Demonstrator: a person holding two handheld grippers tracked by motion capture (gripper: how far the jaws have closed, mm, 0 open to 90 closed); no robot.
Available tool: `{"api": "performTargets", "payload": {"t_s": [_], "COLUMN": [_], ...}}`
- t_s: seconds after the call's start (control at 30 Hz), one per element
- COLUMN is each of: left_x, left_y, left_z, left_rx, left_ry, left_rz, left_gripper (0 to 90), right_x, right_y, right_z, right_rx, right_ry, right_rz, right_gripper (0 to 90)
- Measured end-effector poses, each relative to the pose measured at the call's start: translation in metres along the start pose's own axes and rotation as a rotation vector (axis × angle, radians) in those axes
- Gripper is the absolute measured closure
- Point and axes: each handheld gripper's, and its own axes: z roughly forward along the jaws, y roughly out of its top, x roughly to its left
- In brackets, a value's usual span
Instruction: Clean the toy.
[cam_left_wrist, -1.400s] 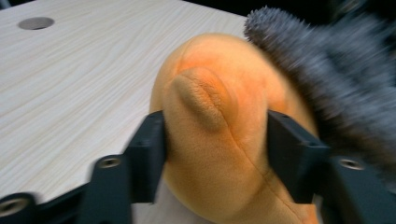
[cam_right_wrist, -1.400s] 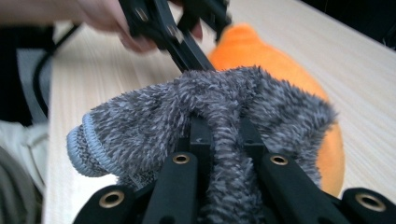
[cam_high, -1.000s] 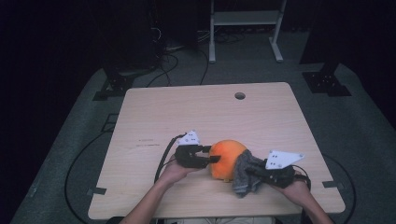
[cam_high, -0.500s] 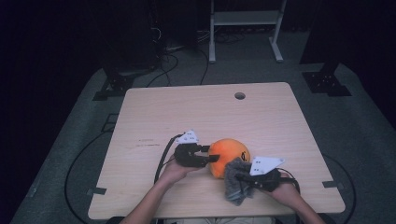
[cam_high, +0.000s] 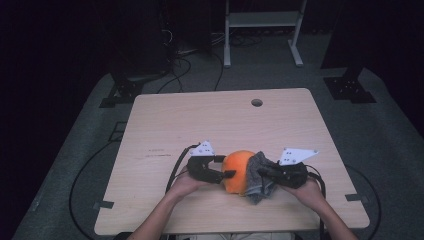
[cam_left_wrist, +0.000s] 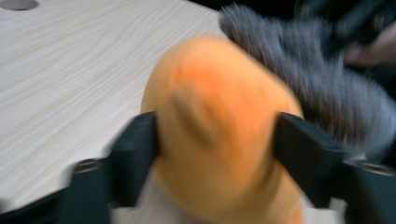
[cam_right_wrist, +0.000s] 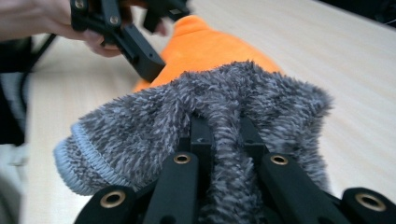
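Wood table (cam_high: 165, 130) w/ dark floor around. Left gripper (cam_high: 226, 173) jaws, just opening, straddle orange ball (cam_high: 239, 170); looks squashy, light. Right gripper (cam_high: 265, 173) pinches fuzzy grey cloth (cam_high: 257, 177) against ball's far side; limp, grab a fold.

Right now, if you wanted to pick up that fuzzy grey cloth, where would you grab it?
Probably by a bunched fold at its outer edge, coming from the person's right, away from the orange ball. The grey cloth is soft and drapes against the ball, so a pinched ridge suits narrow jaws, as the right gripper does.
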Motion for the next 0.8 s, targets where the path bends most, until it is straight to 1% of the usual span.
{"api": "performTargets", "payload": {"t_s": [0.03,0.07,0.1,0.13,0.17,0.2,0.23,0.27,0.3,0.33,0.37,0.43,0.5,0.57,0.6,0.67,0.73,0.8], "left_x": [0.0,0.0,0.0,-0.002,-0.005,-0.005,-0.007,-0.009,-0.009,-0.01,-0.011,-0.013,-0.013,-0.012,-0.012,-0.011,-0.01,-0.01], "left_y": [0.001,0.003,0.004,0.004,0.003,0.003,0.002,0.001,0.001,0.001,0.001,0.001,0.0,-0.002,-0.003,-0.004,-0.005,-0.005], "left_z": [0.0,-0.001,-0.001,0.0,0.001,0.001,0.002,0.003,0.003,0.002,0.002,0.001,-0.001,-0.003,-0.004,-0.006,-0.007,-0.007], "left_rx": [-0.021,-0.037,-0.036,-0.032,-0.021,-0.021,-0.024,-0.022,-0.016,-0.013,-0.016,-0.01,-0.001,0.009,0.013,0.015,0.019,0.014], "left_ry": [-0.01,-0.022,-0.024,-0.027,-0.014,-0.014,-0.006,0.002,0.005,-0.001,-0.006,-0.004,-0.003,-0.009,-0.013,-0.018,-0.019,-0.023], "left_rz": [-0.021,-0.043,-0.044,-0.036,-0.001,-0.001,0.011,0.027,0.051,0.066,0.075,0.099,0.114,0.126,0.131,0.127,0.132,0.126], "left_gripper": [23.1,21.5,22.4,25.0,31.2,40.4,40.4,44.0,46.2,47.6,48.1,48.5,48.6,48.8,48.8,48.7,48.6,47.8], "right_x": [0.004,0.01,0.018,0.023,0.027,0.027,0.03,0.028,0.025,0.022,0.019,0.013,0.01,0.009,0.009,0.009,0.01,0.009], "right_y": [-0.001,-0.001,-0.001,-0.001,0.0,0.0,0.001,0.002,0.004,0.006,0.009,0.015,0.017,0.014,0.011,0.004,-0.003,-0.012], "right_z": [0.002,0.004,0.005,0.005,0.004,0.004,0.001,-0.002,-0.006,-0.01,-0.014,-0.017,-0.014,-0.008,-0.006,-0.007,-0.009,-0.013], "right_rx": [0.003,0.007,0.014,0.02,0.029,0.029,0.037,0.036,0.018,-0.005,-0.029,-0.046,-0.033,-0.005,-0.008,-0.018,-0.005,0.016], "right_ry": [0.026,0.039,0.044,0.047,0.044,0.044,0.039,0.041,0.043,0.041,0.034,0.02,0.022,0.029,0.038,0.042,0.038,0.031], "right_rz": [0.006,-0.008,-0.035,-0.05,-0.075,-0.075,-0.087,-0.082,-0.07,-0.055,-0.043,-0.04,-0.035,-0.037,-0.026,-0.011,-0.007,0.006], "right_gripper": [81.1,81.0,81.0,81.1,81.0,81.0,81.0,81.1,81.1,81.1,81.1,81.1,81.1,81.1,81.1,81.1,81.1,81.1]}}
